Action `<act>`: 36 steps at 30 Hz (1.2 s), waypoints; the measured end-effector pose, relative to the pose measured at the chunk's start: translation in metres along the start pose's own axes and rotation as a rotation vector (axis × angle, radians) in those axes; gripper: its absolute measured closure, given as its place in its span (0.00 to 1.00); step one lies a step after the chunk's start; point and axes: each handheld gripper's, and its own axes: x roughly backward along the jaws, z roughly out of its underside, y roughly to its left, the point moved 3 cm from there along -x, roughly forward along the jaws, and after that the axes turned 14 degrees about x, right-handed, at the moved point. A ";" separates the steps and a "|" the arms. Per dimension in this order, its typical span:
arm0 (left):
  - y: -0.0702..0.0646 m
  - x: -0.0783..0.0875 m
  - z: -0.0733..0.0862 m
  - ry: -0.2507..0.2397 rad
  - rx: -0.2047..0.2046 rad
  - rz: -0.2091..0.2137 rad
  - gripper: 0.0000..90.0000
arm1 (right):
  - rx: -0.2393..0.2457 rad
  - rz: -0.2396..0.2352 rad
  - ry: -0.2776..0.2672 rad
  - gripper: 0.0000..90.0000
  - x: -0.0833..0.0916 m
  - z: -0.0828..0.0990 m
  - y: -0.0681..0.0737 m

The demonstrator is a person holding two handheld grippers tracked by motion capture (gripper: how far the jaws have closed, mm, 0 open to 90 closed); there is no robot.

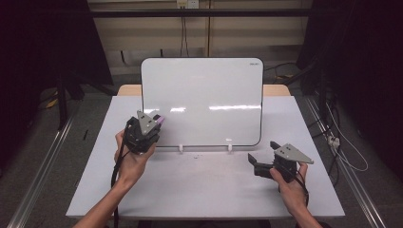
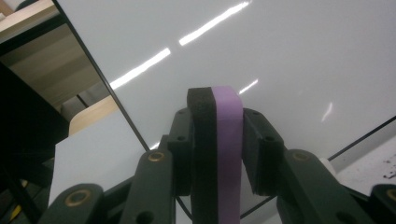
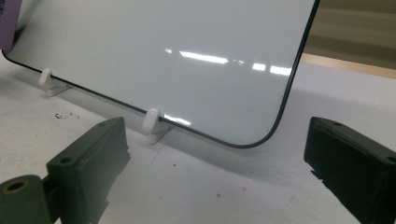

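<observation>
A white board [image 1: 204, 95] with a dark rim stands tilted back on two small white feet [image 3: 152, 123] at the table's middle. My left gripper [image 1: 154, 122] is shut on an eraser [image 2: 219, 154] with a black layer and a purple layer, held close to the board's lower left part [image 2: 280, 56]. The eraser's purple edge [image 3: 7, 23] peeks in at the top left of the right gripper view. My right gripper [image 1: 263, 153] rests low over the table near the board's lower right corner [image 3: 261, 135], open, with nothing between its fingers.
The white table [image 1: 209, 190] has bare room in front of the board. Small dark specks [image 3: 63, 115] lie near the left foot. A wooden surface [image 1: 275, 89] shows behind the board, with dark frames and cables at both sides.
</observation>
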 end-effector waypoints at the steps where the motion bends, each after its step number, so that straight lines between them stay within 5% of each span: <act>1: -0.001 -0.003 -0.001 0.008 -0.011 0.000 0.75 | 0.001 -0.001 0.001 0.07 0.000 0.000 0.000; 14: -0.011 -0.019 -0.002 0.031 -0.040 0.001 0.74 | -0.005 -0.008 -0.007 0.06 0.000 0.000 0.001; 21: -0.007 -0.020 -0.001 0.014 0.009 0.043 0.69 | 0.000 -0.009 -0.010 0.06 0.000 -0.001 0.002; 23: -0.002 -0.019 -0.001 -0.001 0.063 0.077 0.60 | -0.001 -0.010 -0.010 0.06 0.000 -0.001 0.002; 32: 0.005 -0.008 0.007 -0.052 0.143 0.139 0.17 | -0.013 0.003 -0.012 0.06 0.000 0.000 -0.004; 36: 0.010 0.000 0.015 -0.050 0.189 0.162 0.08 | -0.011 0.003 -0.010 0.06 0.002 0.000 -0.003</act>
